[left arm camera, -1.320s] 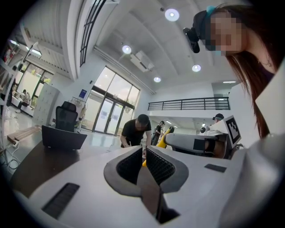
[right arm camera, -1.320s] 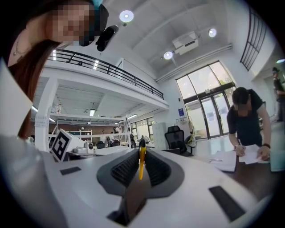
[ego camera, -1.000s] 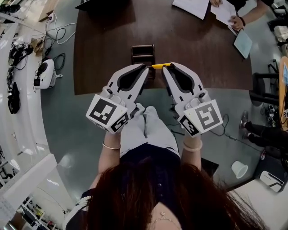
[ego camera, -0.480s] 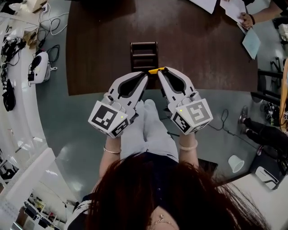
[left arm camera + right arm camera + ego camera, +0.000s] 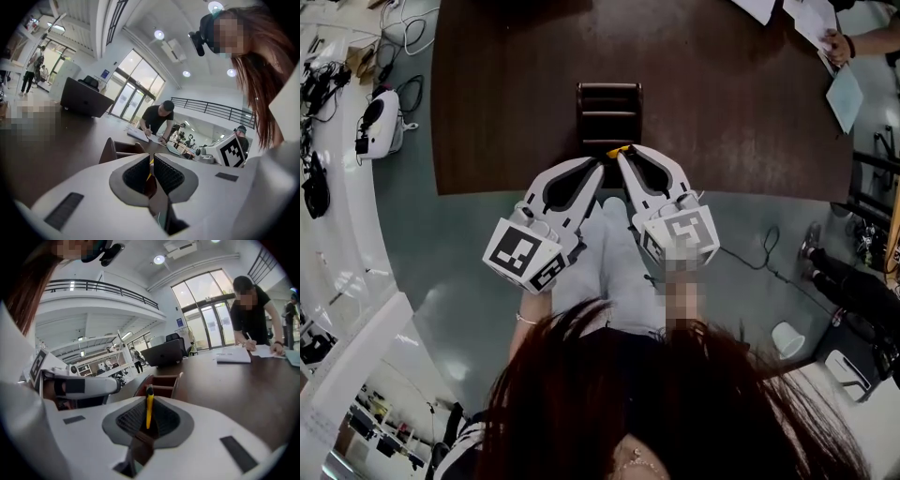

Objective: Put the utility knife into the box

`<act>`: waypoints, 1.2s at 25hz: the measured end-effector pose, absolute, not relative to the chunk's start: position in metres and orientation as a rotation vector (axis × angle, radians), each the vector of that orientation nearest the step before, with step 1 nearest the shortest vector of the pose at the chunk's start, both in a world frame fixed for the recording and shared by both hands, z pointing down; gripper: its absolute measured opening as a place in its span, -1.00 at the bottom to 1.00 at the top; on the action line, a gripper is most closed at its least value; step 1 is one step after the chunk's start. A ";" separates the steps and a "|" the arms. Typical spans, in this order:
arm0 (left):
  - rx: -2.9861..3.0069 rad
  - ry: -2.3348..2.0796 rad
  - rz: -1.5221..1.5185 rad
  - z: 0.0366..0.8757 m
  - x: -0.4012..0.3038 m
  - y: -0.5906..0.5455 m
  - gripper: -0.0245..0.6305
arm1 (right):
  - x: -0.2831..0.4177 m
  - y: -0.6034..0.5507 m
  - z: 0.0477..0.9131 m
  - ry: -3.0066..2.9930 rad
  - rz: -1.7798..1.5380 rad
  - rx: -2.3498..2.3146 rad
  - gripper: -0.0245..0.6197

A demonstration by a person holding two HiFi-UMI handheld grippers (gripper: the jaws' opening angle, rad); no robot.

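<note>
A yellow utility knife (image 5: 619,150) (image 5: 149,408) is pinched upright between the pads of my right gripper (image 5: 624,157) (image 5: 149,416), which is shut on it. The dark wooden box (image 5: 609,111) with open compartments stands on the brown table (image 5: 506,94), just beyond the knife; the same box (image 5: 160,379) (image 5: 121,149) rises right in front of both sets of jaws. My left gripper (image 5: 598,172) (image 5: 151,171) hangs beside the right one near the table's front edge, its pads together and holding nothing. A yellow sliver of the knife shows past them.
At the table's far right a person's hand (image 5: 839,42) writes on papers (image 5: 848,94). A laptop (image 5: 164,352) sits further back on the table. Cables and devices (image 5: 380,136) lie on the floor at the left, a paper cup (image 5: 787,339) at the right.
Both grippers have drawn closer together and shifted slightly left, carrying the knife to the box's near end. The right gripper's hold on the knife is unchanged.
</note>
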State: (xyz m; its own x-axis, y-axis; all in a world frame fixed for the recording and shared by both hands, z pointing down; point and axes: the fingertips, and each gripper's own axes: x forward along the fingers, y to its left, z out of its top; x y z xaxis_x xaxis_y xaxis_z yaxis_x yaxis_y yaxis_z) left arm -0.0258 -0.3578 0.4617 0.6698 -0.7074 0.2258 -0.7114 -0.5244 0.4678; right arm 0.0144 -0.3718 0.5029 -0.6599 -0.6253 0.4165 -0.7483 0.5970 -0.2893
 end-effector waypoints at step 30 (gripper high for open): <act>2.303 -1.065 -0.008 0.478 -0.030 -0.351 -0.84 | 0.000 -0.362 0.515 -2.561 0.619 1.041 -0.76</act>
